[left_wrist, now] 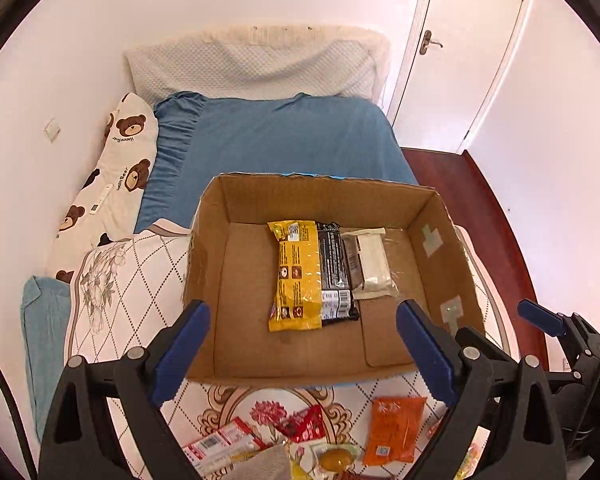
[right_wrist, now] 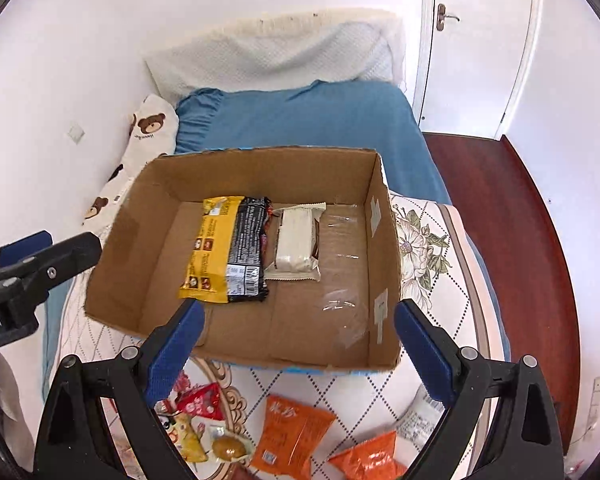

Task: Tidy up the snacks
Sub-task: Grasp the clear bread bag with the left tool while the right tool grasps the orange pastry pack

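Observation:
An open cardboard box (left_wrist: 440, 248) (right_wrist: 140, 240) sits on the bed. Inside lie a yellow packet (left_wrist: 298, 276) (right_wrist: 208, 252), a black packet (left_wrist: 334, 276) (right_wrist: 248, 248) and a white packet (left_wrist: 374, 264) (right_wrist: 296, 244), side by side. My left gripper (left_wrist: 304, 344) is open and empty, above the box's near edge. My right gripper (right_wrist: 300, 344) is open and empty, also over the near edge. Loose snacks lie in front of the box: an orange packet (left_wrist: 394, 430) (right_wrist: 292, 434), a red packet (left_wrist: 304, 424) (right_wrist: 200, 400), a red-and-white packet (left_wrist: 220, 446) and a small yellow-filled packet (left_wrist: 336, 458) (right_wrist: 228, 446).
The box rests on a white quilted floral cover (left_wrist: 140, 280) (right_wrist: 432, 264) over a blue sheet (left_wrist: 284, 140). A bear-print pillow (left_wrist: 116, 184) lies along the left wall. A second orange packet (right_wrist: 372, 458) lies at the lower right. A door (left_wrist: 472, 40) and red-brown floor (right_wrist: 512, 240) are to the right.

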`<move>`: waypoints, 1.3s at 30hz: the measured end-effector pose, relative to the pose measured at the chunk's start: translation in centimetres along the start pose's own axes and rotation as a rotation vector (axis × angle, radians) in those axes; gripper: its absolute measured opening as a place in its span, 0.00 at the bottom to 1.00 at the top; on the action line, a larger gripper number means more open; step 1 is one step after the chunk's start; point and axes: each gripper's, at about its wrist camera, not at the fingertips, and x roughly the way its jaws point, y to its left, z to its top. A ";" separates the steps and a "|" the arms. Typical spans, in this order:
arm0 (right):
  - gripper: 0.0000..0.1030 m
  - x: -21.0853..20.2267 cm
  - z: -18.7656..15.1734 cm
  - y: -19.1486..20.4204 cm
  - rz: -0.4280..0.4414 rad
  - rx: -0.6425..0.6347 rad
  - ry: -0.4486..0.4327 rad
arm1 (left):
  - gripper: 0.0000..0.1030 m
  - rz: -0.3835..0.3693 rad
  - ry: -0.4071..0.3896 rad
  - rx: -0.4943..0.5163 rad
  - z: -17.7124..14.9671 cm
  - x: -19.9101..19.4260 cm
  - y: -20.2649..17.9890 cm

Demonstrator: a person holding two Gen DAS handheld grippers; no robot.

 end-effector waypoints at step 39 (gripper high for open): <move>0.95 8.2 -18.0 3.6 0.007 0.085 0.339 | 0.83 0.226 0.591 0.198 -27.2 10.5 11.5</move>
